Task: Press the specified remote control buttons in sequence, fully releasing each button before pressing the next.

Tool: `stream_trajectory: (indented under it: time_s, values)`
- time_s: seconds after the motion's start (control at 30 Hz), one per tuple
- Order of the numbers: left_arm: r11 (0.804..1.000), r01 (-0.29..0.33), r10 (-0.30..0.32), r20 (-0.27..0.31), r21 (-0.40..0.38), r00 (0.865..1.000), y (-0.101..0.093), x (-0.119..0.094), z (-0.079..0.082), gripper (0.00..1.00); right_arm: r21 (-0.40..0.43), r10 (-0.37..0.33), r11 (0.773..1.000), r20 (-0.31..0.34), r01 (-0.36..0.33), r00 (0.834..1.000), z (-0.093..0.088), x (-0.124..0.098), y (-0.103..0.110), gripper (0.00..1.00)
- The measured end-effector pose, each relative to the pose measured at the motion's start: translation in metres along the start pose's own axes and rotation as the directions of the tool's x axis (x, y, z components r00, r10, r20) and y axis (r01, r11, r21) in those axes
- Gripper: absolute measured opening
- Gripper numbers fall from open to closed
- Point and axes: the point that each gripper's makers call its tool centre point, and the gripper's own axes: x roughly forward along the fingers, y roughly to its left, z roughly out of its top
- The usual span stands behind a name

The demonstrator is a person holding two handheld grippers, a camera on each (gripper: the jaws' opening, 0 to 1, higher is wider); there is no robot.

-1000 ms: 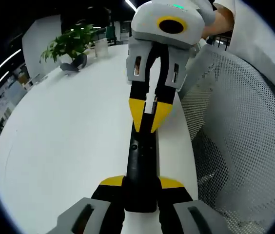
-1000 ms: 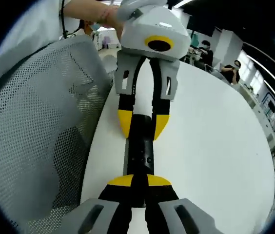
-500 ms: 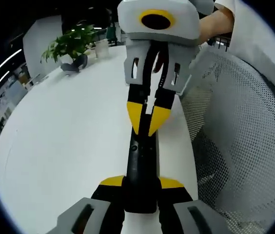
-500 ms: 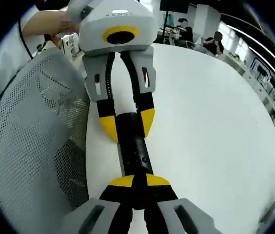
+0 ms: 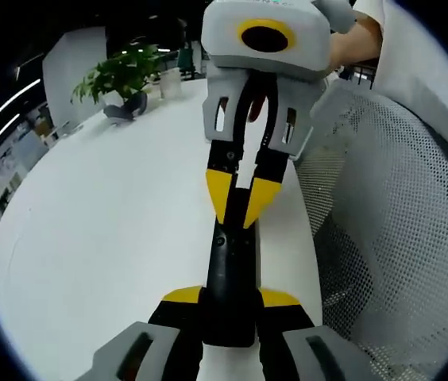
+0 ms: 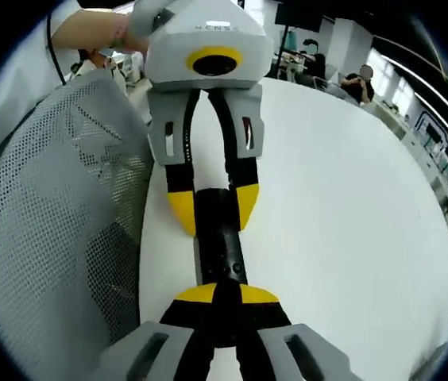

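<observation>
The remote (image 5: 229, 274) lay on the table (image 5: 97, 238) beside a mesh chair (image 5: 391, 238). The left gripper (image 5: 229, 305) was clamped on one end of the remote. At its other end, the right gripper (image 6: 218, 295) had its tips nearly together.

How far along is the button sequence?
Done: left tool clamps the remote over the white table. In hand: right tool, tips drawn together, points down at the remote's button face; whether it is pressing can't be told. Left: the presses; nothing shows how many are made.
</observation>
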Motion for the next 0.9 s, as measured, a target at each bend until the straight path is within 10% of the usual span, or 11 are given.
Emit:
stream_trajectory:
  time_s: [0.43, 0.9]
  values:
    - [1.000, 0.025, -0.026, -0.034, -0.003, 0.999, 0.001, -0.001, -0.002, 0.23, -0.010, 0.009, 1.000, -0.060, -0.010, 0.998, -0.002, 0.002, -0.006, 0.00]
    - [1.000, -0.020, 0.020, -0.031, -0.017, 0.999, 0.008, -0.012, -0.017, 0.24, 0.048, 0.028, 0.998, 0.051, -0.031, 0.998, 0.001, 0.002, -0.003, 0.00]
